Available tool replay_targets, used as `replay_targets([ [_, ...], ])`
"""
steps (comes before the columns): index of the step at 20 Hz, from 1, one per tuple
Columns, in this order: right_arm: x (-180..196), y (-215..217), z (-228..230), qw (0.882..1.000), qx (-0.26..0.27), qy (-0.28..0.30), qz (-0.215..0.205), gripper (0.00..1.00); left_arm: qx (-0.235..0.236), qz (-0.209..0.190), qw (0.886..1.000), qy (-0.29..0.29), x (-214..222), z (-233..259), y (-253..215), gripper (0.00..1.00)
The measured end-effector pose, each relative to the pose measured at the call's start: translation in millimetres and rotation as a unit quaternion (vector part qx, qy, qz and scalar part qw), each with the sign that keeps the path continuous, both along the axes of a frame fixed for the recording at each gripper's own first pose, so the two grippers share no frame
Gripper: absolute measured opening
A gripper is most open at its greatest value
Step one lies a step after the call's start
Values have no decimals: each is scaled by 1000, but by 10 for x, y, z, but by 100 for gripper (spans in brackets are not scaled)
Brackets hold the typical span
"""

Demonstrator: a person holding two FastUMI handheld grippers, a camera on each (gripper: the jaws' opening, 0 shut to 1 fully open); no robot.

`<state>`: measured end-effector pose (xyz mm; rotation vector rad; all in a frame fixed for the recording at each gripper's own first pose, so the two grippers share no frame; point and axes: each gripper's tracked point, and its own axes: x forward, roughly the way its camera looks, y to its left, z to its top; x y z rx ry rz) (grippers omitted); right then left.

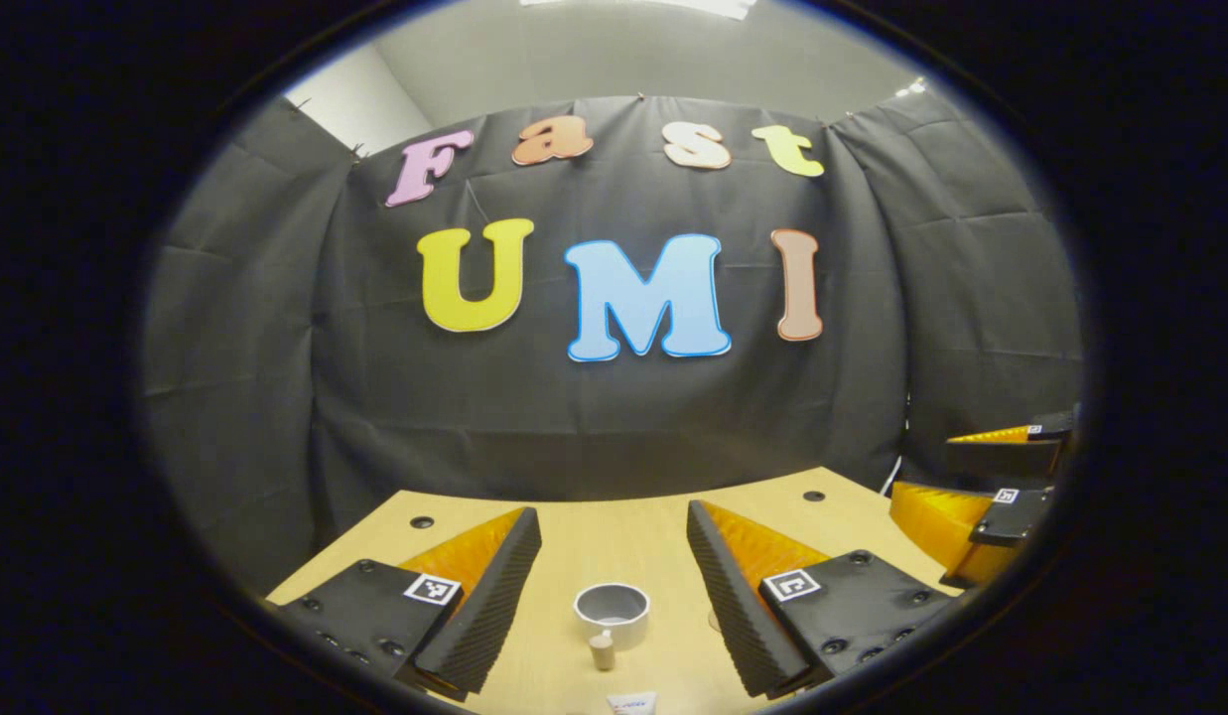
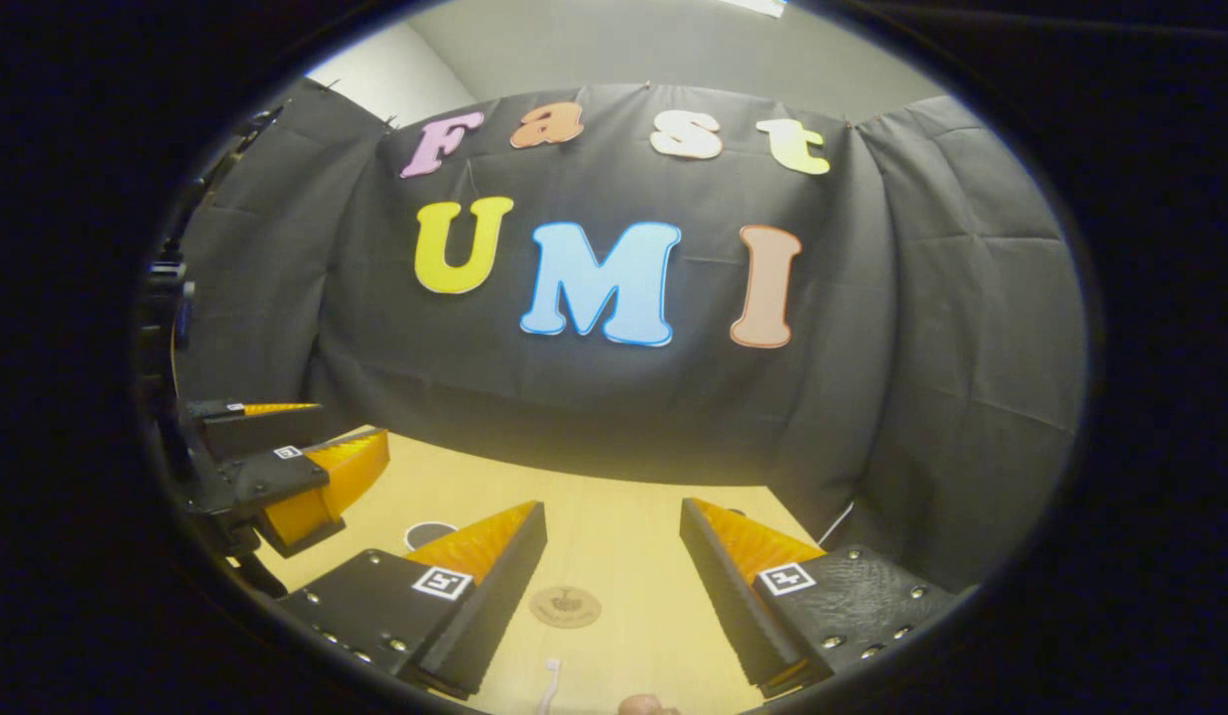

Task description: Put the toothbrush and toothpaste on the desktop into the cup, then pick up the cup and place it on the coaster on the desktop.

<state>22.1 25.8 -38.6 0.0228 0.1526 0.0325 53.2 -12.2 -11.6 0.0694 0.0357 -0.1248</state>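
In the left gripper view a pale grey cup point(image 1: 612, 608) stands upright on the wooden desktop point(image 1: 614, 536), ahead of and between the fingers of my open left gripper point(image 1: 612, 512), which holds nothing. A small beige cap-like piece point(image 1: 602, 650) sits just in front of the cup, and the white end of the toothpaste tube point(image 1: 631, 703) pokes in at the bottom edge. In the right gripper view my right gripper point(image 2: 612, 506) is open and empty above a round brown coaster point(image 2: 565, 606). The tip of a white toothbrush point(image 2: 549, 685) lies nearer, at the bottom.
The right gripper point(image 1: 1001, 497) hovers at the desk's right edge in the left gripper view; the left gripper point(image 2: 286, 472) hangs at the left in the right gripper view. Beside its own left finger is a dark round rim point(image 2: 430, 534). The black cloth wall closes off the desk's far side.
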Motion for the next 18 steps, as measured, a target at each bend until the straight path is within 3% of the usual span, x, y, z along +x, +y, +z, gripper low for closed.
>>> replay_targets([
  [4, -7, 101, -145, 999, 5, 28, 18, 89, -6, -15, 1000, 18, 31, -113, -54, 94],
  [9, -45, 212, -507, 994, 5, 101, 31, 89, -7, -28, 994, 106, 37, -670, -60, 96],
  [18, -148, 418, -1116, 970, 13, 236, 62, 90, -24, -29, 967, 251, -46, -1397, -43, 94],
])
